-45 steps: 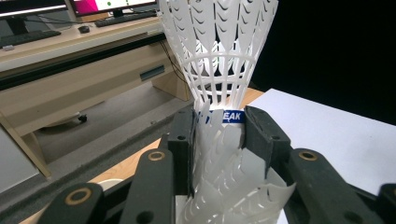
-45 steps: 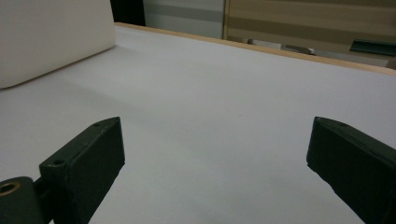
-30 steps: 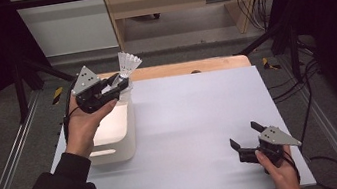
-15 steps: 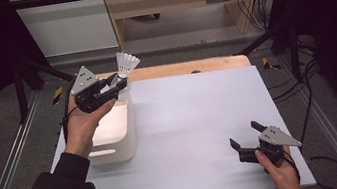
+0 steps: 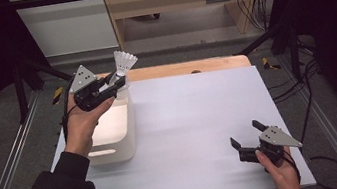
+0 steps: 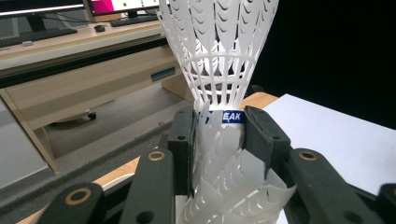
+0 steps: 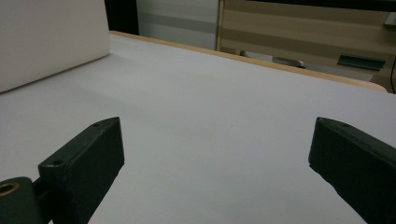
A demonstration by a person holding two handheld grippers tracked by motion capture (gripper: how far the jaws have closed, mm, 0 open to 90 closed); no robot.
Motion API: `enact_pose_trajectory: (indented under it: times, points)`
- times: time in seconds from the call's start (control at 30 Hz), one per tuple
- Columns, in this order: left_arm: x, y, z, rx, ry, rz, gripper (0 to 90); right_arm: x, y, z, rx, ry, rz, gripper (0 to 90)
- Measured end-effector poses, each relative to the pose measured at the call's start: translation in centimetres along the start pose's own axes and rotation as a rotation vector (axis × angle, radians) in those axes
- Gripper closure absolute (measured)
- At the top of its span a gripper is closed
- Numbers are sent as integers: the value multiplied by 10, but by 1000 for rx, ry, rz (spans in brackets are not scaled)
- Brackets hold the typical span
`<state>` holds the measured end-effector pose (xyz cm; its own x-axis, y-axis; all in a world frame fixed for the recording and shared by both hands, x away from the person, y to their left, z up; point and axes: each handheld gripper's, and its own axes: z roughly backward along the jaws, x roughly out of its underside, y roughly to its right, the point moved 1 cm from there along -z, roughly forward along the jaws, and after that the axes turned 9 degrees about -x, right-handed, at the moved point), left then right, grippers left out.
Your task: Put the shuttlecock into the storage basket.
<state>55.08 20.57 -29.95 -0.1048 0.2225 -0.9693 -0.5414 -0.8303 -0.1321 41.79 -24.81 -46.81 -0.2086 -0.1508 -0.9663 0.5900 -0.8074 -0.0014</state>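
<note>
White table (image 5: 200, 120) — left gripper (image 5: 113, 84) pinches stacked shuttlecocks (image 5: 122, 65) above bin (image 5: 113, 143); right gripper (image 5: 246, 138) spread, idle right of bin. Likely next: carry stack clear of bin.

bin (image 5: 111, 133) at table's (image 5: 200, 120) left, perhaps overhanging

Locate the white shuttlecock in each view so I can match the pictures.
High view: the shuttlecock sits upper left, clamped in the left gripper above the far end of the white bin.
Left gripper view: centre, skirt rising to the top edge, two nested together, pinched between the black jaws.
Right gripper view: not in it.
Shared landmark: the white table sheet, also at right in the left gripper view.
</note>
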Motion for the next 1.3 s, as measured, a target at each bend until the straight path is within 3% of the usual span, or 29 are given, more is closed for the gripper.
enact_pose_trajectory:
  times: [0.5,0.9,1.3]
  points:
    - [8,-5,-16,-11,-15,-12,648,0,-1,0,-7,-1,5,35]
    - [18,-16,-32,-33,-1,9,648,1,-2,-1,-11,-5,3,33]
    - [25,-20,-38,-38,-1,27,648,1,-2,-1,2,3,14,35]
